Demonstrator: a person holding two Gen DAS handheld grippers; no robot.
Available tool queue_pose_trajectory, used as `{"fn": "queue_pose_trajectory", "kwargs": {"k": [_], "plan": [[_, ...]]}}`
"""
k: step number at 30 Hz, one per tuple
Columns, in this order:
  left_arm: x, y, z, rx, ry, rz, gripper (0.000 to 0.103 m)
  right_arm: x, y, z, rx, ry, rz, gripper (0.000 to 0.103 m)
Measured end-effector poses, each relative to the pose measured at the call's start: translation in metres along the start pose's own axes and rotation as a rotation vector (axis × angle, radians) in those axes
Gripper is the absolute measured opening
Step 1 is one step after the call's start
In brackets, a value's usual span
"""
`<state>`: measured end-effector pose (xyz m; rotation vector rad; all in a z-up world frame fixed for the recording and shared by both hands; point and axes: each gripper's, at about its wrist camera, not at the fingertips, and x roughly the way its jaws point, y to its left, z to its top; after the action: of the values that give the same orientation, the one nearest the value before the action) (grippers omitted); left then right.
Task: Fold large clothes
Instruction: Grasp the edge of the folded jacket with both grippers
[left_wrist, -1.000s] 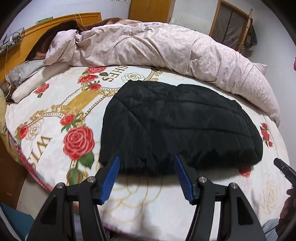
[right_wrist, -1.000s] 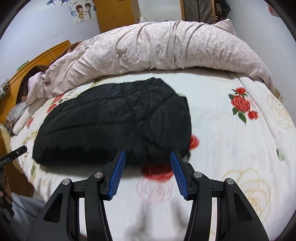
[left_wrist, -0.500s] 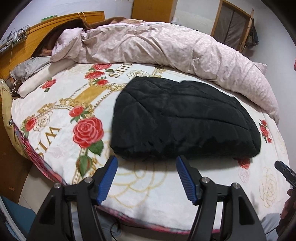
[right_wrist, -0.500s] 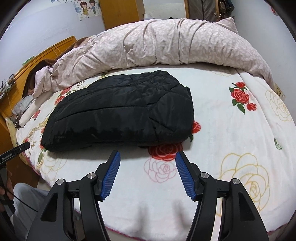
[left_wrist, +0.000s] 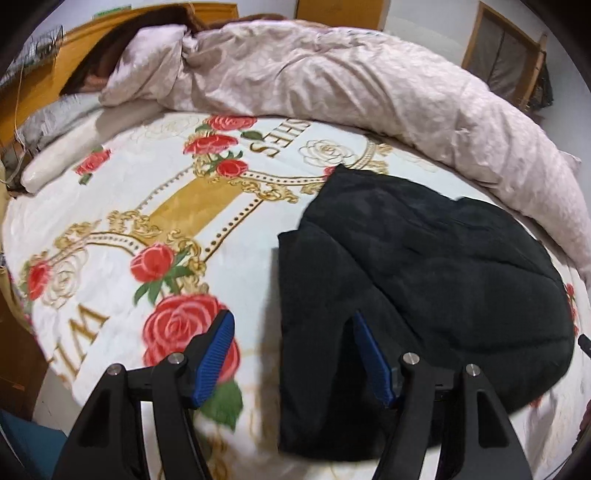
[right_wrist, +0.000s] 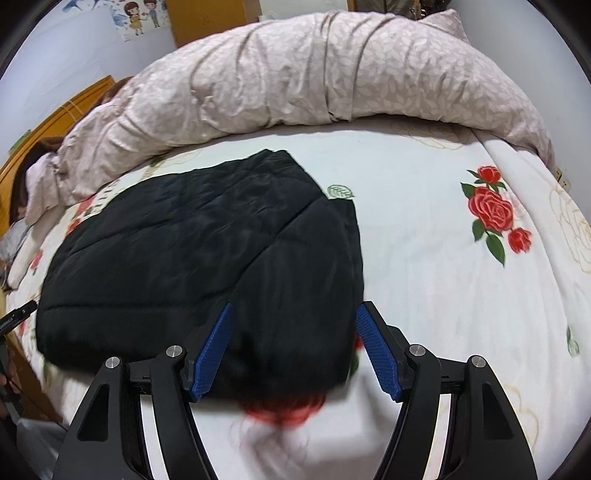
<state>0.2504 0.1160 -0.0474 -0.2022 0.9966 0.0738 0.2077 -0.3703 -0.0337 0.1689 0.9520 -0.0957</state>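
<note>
Rose-print bedspread (left_wrist: 155, 206), folded black jacket (right_wrist: 199, 236) under right gripper (right_wrist: 293, 354), jaws spread.

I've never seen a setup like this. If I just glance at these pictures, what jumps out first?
A black quilted jacket, folded into a thick pad, lies in the middle of a white bedspread printed with big red roses and gold scrollwork. Low in each view, blue-padded grippers frame its near edge: the left gripper at one end, the right gripper at the other, both open. Behind the jacket, a rumpled pale pink duvet is heaped along the far side of the bed.
</note>
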Motion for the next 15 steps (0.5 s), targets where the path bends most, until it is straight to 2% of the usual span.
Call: {"fn": "queue_pose_trajectory", "kwargs": {"k": [3,4,9,15], "plan": [[0.025,0.004,0.006,-0.022,0.019,-0.023,0.069,0.024,-0.006,0.006,0.005,0.03,-0.006,0.07],[0.03,0.002,0.007,-0.022,0.021,-0.031,0.069,0.032,-0.009,0.007,0.012,0.038,-0.004,0.075],[0.051,-0.01,0.006,-0.006,0.017,-0.044,0.073,0.057,-0.027,0.005,0.07,0.057,0.037,0.084],[0.07,-0.014,0.014,-0.015,0.032,-0.085,0.078,0.072,-0.034,0.012,0.104,0.069,0.081,0.084]]}}
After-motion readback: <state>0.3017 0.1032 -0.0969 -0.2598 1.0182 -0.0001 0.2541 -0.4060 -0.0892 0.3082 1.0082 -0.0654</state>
